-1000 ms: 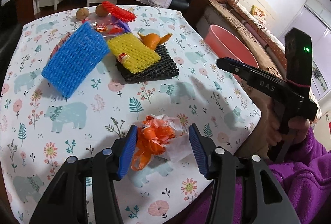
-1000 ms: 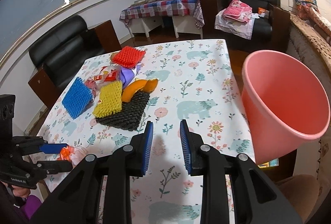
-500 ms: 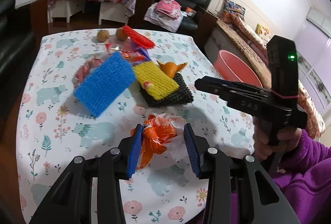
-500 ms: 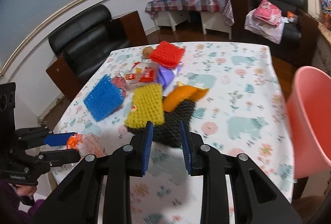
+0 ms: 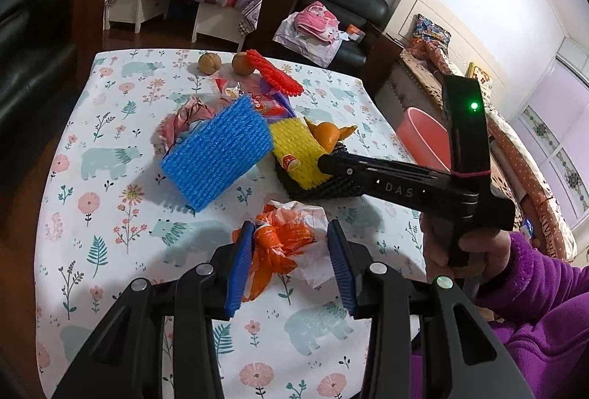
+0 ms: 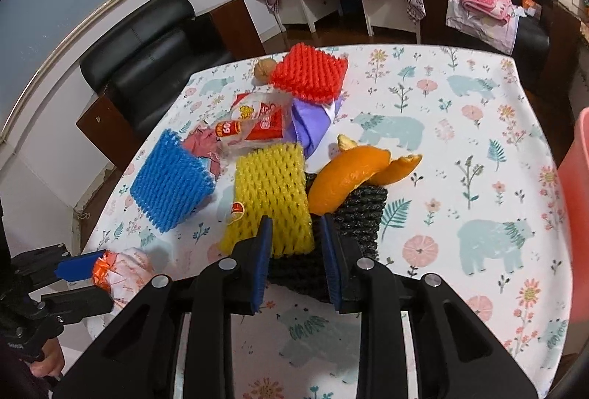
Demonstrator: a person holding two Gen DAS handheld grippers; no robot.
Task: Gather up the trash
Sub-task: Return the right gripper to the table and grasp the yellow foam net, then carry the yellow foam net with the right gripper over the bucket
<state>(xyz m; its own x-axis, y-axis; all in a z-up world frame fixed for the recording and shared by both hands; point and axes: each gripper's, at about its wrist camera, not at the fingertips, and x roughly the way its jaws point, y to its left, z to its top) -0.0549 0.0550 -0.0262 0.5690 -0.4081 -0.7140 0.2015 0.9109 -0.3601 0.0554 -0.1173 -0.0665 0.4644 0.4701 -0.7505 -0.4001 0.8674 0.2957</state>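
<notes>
Both jaws stand spread: my left gripper [image 5: 291,262] straddles the crumpled orange bag [image 5: 283,240] on the table's [image 5: 121,214] near edge. My right gripper [image 6: 296,255] hangs over the yellow net [image 6: 270,196], so left is nearer

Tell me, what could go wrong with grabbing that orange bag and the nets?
The left gripper straddles the crumpled bag but isn't shut on it, so the thin plastic might slip out. The right gripper hangs over both the yellow net and black net; closing could catch both or tip the orange peel off. The bin stands beyond the table edge, so a loose grip may drop things.
</notes>
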